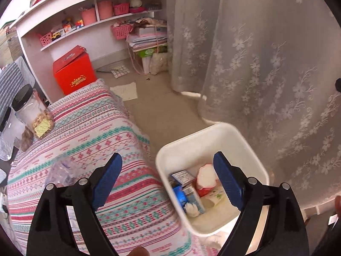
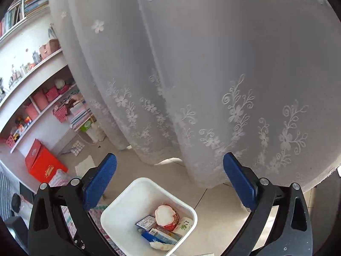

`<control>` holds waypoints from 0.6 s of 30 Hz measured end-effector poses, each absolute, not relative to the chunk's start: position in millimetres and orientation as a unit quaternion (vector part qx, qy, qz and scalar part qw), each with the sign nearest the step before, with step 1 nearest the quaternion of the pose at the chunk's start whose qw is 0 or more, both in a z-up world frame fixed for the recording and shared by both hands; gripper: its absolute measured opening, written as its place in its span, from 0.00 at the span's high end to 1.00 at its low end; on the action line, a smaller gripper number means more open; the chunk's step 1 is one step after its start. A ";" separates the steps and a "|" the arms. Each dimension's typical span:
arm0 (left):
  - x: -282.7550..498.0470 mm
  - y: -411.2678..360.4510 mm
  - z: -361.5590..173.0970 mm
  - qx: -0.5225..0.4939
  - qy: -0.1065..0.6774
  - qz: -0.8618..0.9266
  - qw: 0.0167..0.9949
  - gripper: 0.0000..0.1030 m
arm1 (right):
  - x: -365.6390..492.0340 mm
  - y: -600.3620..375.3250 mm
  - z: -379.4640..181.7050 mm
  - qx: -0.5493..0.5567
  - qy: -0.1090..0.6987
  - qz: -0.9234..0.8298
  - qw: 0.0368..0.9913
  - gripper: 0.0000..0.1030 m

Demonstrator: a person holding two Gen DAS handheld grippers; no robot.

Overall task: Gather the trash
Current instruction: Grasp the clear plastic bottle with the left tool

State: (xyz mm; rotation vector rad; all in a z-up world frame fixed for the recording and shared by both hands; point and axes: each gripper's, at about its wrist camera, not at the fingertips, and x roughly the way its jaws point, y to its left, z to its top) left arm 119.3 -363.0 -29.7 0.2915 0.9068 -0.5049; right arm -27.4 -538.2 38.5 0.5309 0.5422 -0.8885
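Note:
A white square bin (image 1: pixel 251 149) stands on the floor beside the bed and also shows in the right wrist view (image 2: pixel 119 209). Inside lie a red and white cup (image 1: pixel 205 179), a blue carton (image 1: pixel 181 194), small boxes and a crumpled tissue (image 1: pixel 192 209). The cup also shows in the right wrist view (image 2: pixel 167 214). My left gripper (image 1: pixel 168 164) is open and empty, above the bed edge and the bin. A crumpled clear plastic wrapper (image 1: pixel 60 170) lies on the bed by its left finger. My right gripper (image 2: pixel 169 164) is open and empty, above the bin.
The bed has a striped patterned cover (image 1: pixel 96 128). Two clear jars with black lids (image 1: pixel 32 111) stand on it at the left. A lace curtain (image 1: pixel 266 64) hangs behind the bin. A red box (image 1: pixel 74 72) and paper scraps (image 1: pixel 125 90) are on the floor by pink shelves (image 1: pixel 89 23).

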 end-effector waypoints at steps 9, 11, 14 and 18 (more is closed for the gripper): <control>182.8 -288.7 -64.5 0.336 0.477 -0.143 0.800 0.15 | 20.2 -498.7 23.3 0.229 0.325 -0.336 0.854 0.07; 197.7 -269.4 -72.6 0.332 0.494 -0.134 0.792 0.15 | 27.4 -492.0 21.2 0.228 0.332 -0.323 0.856 0.07; 214.4 -247.4 -84.2 0.303 0.522 -0.134 0.786 0.15 | 37.6 -481.4 17.5 0.219 0.345 -0.314 0.857 0.07; 228.3 -232.0 -102.8 0.280 0.547 -0.129 0.778 0.15 | 50.9 -465.5 13.7 0.202 0.358 -0.302 0.860 0.07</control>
